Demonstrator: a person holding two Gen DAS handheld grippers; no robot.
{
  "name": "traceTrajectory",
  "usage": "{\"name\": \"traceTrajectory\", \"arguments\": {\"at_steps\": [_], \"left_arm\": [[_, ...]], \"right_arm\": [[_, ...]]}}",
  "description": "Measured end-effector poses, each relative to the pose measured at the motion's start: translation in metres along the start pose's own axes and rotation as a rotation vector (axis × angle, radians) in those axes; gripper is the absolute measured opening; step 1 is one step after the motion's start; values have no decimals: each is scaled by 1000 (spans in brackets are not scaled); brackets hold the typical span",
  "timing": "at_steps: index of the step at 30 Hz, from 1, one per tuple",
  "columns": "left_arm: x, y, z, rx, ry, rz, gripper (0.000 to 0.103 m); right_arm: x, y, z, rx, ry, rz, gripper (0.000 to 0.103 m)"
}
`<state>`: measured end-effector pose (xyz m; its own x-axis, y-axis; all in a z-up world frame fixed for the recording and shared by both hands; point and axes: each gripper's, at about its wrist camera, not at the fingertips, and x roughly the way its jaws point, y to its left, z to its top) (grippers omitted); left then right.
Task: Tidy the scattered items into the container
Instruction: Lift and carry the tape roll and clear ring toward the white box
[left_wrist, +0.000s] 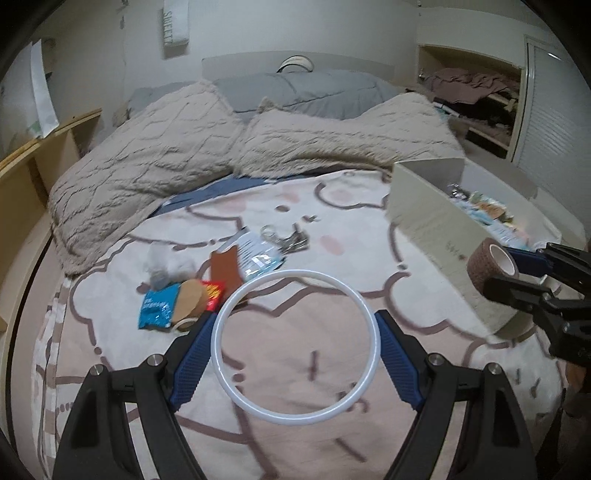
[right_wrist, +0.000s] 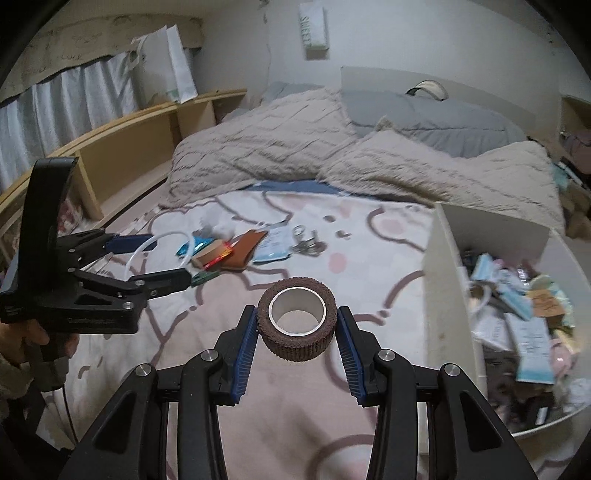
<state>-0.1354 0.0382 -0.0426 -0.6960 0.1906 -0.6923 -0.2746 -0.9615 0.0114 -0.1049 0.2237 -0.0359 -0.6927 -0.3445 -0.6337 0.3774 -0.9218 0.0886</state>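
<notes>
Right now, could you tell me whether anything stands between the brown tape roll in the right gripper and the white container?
Nothing visible does. The right gripper holds the brown tape roll above the bedspread; the white container sits just to its right, top open. Only its near wall has to be cleared, by lifting over it.

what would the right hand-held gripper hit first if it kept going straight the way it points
Probably the bedspread near the keys; the right hand-held gripper, shut on the brown tape roll, aims left of the container. Depth is unclear.
</notes>
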Motion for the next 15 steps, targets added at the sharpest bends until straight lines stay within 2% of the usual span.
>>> {"name": "traceTrajectory", "arguments": {"at_steps": [15], "left_arm": [[-17, -66, 40, 13, -54, -90, 84]], "right_arm": [[-59, -104, -6, 116, -66, -106, 43]]}}
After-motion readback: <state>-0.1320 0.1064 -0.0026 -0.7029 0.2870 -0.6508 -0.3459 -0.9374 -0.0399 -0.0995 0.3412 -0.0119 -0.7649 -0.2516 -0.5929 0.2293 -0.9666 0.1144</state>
